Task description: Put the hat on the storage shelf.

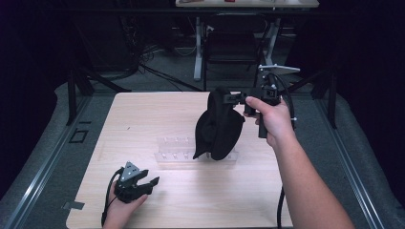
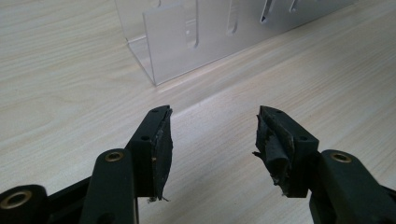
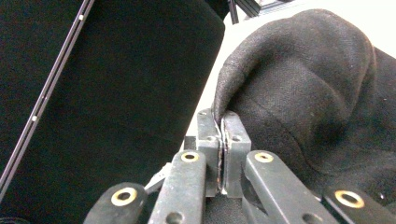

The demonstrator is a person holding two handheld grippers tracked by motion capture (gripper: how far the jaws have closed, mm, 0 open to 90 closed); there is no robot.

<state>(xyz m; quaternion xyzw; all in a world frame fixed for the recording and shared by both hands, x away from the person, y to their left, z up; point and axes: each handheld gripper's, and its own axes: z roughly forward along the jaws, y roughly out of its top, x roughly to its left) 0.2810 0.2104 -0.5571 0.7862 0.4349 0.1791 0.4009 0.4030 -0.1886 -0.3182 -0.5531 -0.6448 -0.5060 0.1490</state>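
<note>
Two grippers are at work over the wooden table (image 1: 143,124), and only one of them carries anything. The right gripper (image 1: 235,98), held up above the far right part of the table, has its jaws pressed tight together on a fold at the top edge of a black cloth item (image 1: 217,126) that looks like a knit cap or pouch. In the right gripper view the pinch (image 3: 223,140) sits right at a seam of the black cloth item (image 3: 317,88). The fabric hangs straight down from that pinch, long axis vertical, its lower end dangling over the right end of a clear acrylic rack (image 1: 179,151) that stands near the middle of the table. I cannot tell whether the hem touches the rack.

The left gripper (image 1: 143,183) rests low by the near left corner, jaws spread apart and holding nothing; in its own view the left gripper (image 2: 212,140) points at the rack's end wall (image 2: 163,42), with bare table between. The rack's slots look empty from here.

The right hand (image 1: 272,119) is plainly the nearer one; any lowering onto the rack would be downward and slightly toward the near edge.
</note>
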